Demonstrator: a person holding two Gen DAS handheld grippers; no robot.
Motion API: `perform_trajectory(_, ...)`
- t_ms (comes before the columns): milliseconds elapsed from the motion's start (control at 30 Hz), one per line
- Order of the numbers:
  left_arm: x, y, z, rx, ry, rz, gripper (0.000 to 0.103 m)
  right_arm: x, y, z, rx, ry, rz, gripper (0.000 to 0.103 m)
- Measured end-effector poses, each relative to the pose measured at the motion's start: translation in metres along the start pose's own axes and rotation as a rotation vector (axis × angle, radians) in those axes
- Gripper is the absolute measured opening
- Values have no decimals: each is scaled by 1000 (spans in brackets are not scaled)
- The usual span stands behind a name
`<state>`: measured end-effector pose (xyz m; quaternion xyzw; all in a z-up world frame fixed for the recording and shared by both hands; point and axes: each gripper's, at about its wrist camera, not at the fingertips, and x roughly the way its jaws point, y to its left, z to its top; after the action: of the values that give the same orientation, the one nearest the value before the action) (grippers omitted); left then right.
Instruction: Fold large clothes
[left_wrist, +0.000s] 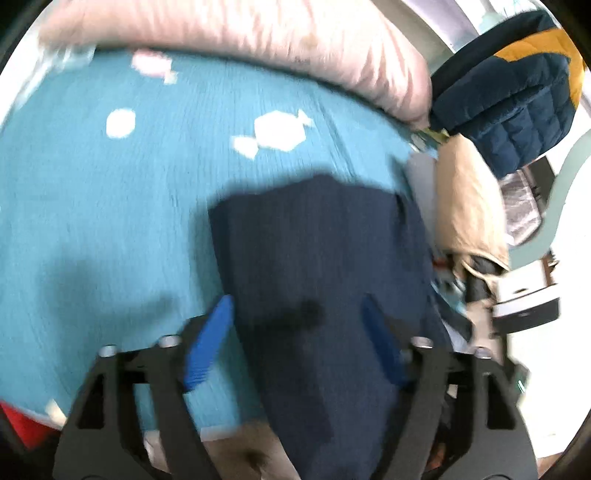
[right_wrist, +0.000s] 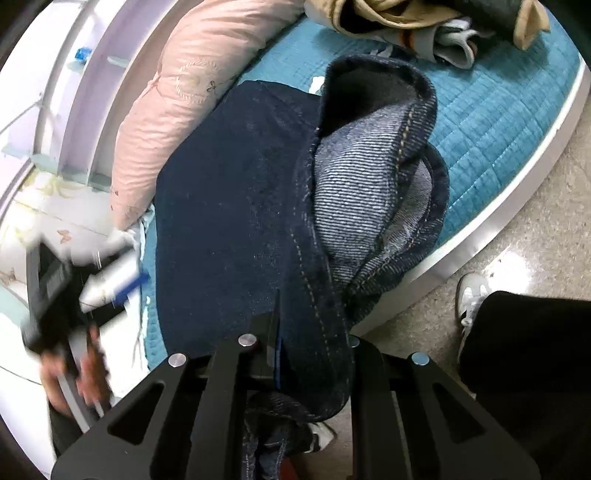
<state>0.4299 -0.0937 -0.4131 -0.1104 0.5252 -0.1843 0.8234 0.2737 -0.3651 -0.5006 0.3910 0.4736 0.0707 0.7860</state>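
Folding the jeans (right_wrist: 236, 206) on the bed (right_wrist: 491, 122), your right gripper (right_wrist: 314, 354) pinches their edge while your left gripper (left_wrist: 295, 332) hangs open above them, so next grab again.

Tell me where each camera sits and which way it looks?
Left wrist: on the left gripper, looking down at the dark jeans on the teal bedspread; its blue fingers stand open.
Right wrist: on the right gripper, shut on the jeans; a hand, leg and shoe show.
Shared: jeans, bedspread, pink pillow.
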Motion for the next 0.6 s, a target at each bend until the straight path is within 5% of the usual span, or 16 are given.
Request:
perform_trajectory(267, 57, -41, 75, 322, 78, 26, 86, -3, 2, 1, -78, 19, -49, 12)
perform_trajectory(400, 105, -50, 88, 439, 231, -19, 88, -5, 2, 3, -102, 32, -53, 13)
perform_trajectory(600, 159, -49, 95, 478, 426, -129, 90, 1, 3, 1, -152, 57, -80, 13)
